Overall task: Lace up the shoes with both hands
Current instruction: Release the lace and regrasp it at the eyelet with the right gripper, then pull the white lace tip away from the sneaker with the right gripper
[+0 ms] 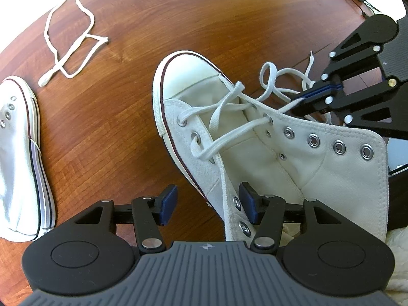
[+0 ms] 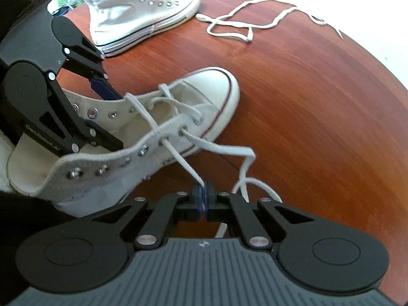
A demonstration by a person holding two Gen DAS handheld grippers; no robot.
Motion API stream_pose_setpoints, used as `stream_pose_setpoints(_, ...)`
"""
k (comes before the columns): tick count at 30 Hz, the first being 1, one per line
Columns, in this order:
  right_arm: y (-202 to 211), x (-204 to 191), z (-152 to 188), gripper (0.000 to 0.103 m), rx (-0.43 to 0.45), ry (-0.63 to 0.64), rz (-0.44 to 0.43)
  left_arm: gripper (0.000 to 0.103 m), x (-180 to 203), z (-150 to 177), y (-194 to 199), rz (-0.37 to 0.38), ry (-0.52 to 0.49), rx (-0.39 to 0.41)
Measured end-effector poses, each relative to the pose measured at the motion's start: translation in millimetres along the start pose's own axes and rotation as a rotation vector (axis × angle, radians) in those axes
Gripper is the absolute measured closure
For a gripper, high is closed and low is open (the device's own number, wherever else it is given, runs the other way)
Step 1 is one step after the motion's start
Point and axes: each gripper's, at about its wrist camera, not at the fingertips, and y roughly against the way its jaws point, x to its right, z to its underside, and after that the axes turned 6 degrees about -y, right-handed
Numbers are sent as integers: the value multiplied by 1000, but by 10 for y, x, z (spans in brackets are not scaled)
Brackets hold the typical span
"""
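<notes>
On the wooden table (image 1: 229, 12), right gripper (image 2: 203, 199) pinches the shoelace (image 2: 183, 163) tight; left gripper (image 1: 207, 204) spread wide, straddling the white sneaker's (image 1: 293, 168) near eyelet flap.

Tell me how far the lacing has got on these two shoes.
Done: the lace crosses through the lowest eyelets of the near shoe. In hand: the right tool is shut on that lace, pulling it out sideways; the left tool is open astride the shoe's ankle edge. Left: its upper eyelets are empty, and the second shoe is unlaced, its spare lace loose on the table.
</notes>
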Motion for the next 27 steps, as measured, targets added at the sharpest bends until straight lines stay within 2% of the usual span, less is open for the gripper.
stream_pose_setpoints(7,113,-15,148,101,21,-47,-18,46,24,-9,25,-27,-45,21)
stream_pose_setpoints(13,177,-77,167,95,51,-60,-20,47,15,-29,125,-35,-64,44)
stream_pose_setpoints(15,215,-54,166,79,61,-86,-26,47,1,-41,166,-36,-61,53)
stream_pose_setpoints(17,263,-28,176,70,76,-109,-20,47,-12,-49,194,-38,-59,59)
stream_pose_setpoints(23,427,120,269,70,93,-202,-1,47,11,-81,206,-64,-75,65)
stream_pose_setpoints(27,435,254,383,70,85,-274,51,47,35,-75,239,-73,-80,67)
